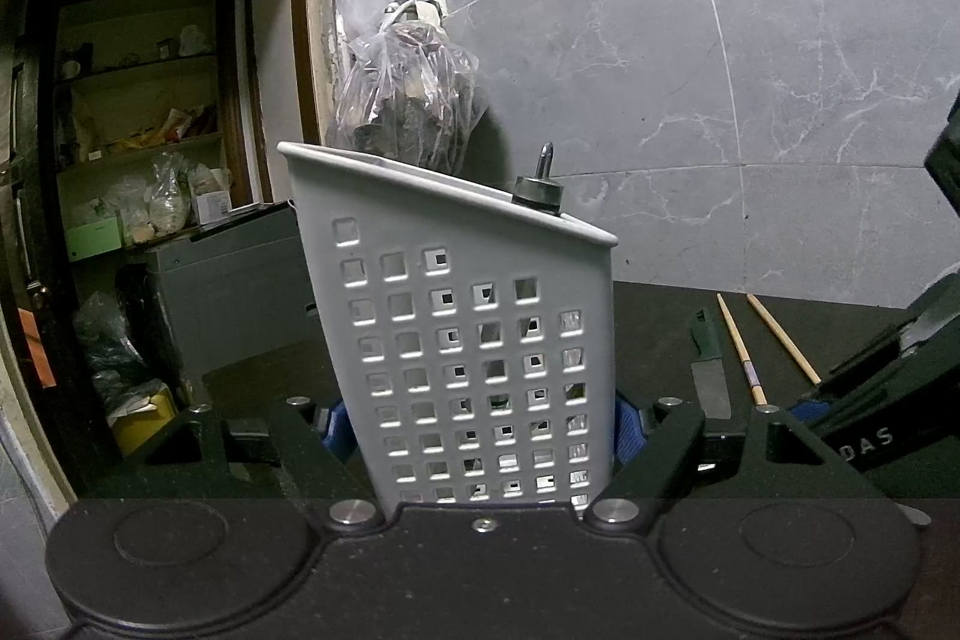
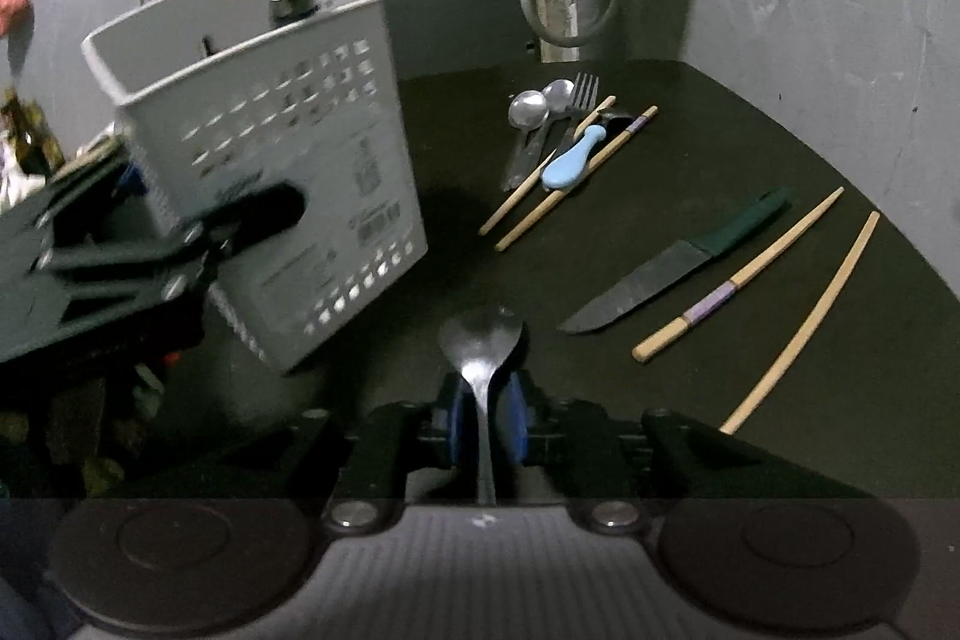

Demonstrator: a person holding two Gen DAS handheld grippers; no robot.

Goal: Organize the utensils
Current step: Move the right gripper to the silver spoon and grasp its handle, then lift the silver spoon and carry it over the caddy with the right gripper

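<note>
My left gripper (image 1: 480, 424) is shut on a white perforated utensil holder (image 1: 468, 316), its blue pads pressed on both sides. The holder (image 2: 270, 160) leans toward the table, and a metal-capped utensil handle (image 1: 540, 190) sticks out of its top. In the right wrist view my right gripper (image 2: 485, 418) hangs over the dark table (image 2: 690, 130), to the right of the holder. A metal spoon (image 2: 483, 340) stands between its blue pads (image 2: 516, 424), bowl forward. Thin dark gaps show on both sides of the handle, so the pads are not pressing on it.
On the table lie a green-handled knife (image 2: 672, 268), two loose chopsticks (image 2: 738, 274) (image 2: 804, 316), and a far pile of spoons, a fork and chopsticks (image 2: 558, 118) with a light blue handle (image 2: 573, 160). A grey marble wall (image 1: 720, 70) stands behind. A plastic bag (image 1: 408, 94) hangs above the holder.
</note>
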